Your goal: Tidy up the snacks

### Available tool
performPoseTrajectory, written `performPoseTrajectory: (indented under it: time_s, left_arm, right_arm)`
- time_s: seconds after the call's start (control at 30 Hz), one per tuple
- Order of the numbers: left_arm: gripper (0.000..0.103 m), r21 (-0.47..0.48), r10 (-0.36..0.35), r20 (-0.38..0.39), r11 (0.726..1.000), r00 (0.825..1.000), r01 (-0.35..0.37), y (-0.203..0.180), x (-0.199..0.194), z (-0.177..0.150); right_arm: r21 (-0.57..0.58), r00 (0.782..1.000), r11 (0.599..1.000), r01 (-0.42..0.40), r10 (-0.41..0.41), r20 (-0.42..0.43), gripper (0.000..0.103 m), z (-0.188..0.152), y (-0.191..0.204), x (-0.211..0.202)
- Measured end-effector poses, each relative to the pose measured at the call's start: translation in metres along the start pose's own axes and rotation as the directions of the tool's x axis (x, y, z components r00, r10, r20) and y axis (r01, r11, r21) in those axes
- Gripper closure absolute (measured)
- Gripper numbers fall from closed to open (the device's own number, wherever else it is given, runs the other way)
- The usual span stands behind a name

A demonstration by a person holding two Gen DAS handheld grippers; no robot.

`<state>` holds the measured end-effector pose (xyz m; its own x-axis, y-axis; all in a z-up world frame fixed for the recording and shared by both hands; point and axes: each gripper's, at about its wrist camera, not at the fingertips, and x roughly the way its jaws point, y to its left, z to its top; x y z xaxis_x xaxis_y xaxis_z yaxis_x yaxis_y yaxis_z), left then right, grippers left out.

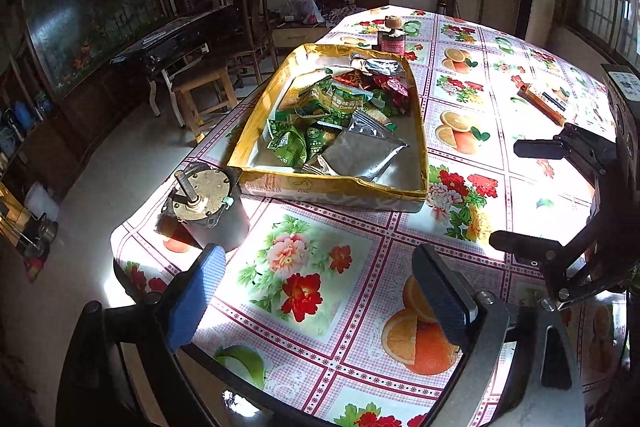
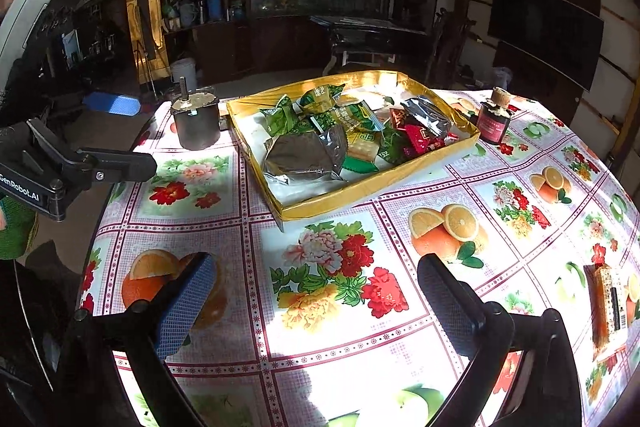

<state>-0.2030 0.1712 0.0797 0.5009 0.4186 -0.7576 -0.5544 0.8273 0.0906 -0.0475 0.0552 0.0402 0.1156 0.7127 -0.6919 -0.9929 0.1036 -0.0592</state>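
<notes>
From your left wrist view, your left gripper [image 1: 316,301] has its jaws spread wide with nothing between them, hovering over bare tablecloth [image 1: 320,227]. The snacks [image 1: 344,119] lie heaped in the gold tray [image 1: 332,185] just ahead, and 1 orange packet [image 1: 542,103] sits well apart to the right, outside the tray. The metal motor [image 1: 204,203] stands touching the tray's near-left corner; a careless reach could likely knock it.

From your right wrist view, your right gripper [image 2: 320,307] is likewise wide apart and empty. The orange packet [image 2: 610,311] lies near its right finger. The small bottle [image 2: 495,119] stands just beside the tray [image 2: 376,193]; swinging across risks tipping it.
</notes>
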Motion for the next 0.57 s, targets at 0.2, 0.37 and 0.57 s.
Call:
performPoseTrajectory:
  time_s: [0.2, 0.37, 0.57]
  left_arm:
    - [0.009, -0.004, -0.015, -0.002, 1.0, 1.0, 0.015, 0.002, -0.003, -0.002]
    - [0.009, -0.003, -0.005, 0.0, 1.0, 1.0, 0.005, 0.002, -0.004, -0.004]
    - [0.009, 0.004, -0.001, 0.0, 1.0, 1.0, 0.001, -0.002, -0.003, -0.002]
  right_arm:
    - [-0.029, 1.0, 0.999, -0.017, 0.017, 0.0, 0.001, 0.004, 0.006, 0.01]
    - [-0.058, 0.999, 0.998, -0.018, 0.019, 0.032, 0.001, 0.015, 0.016, 0.01]
    - [-0.088, 1.0, 0.996, 0.024, -0.025, -0.014, 0.001, 0.007, 0.02, 0.008]
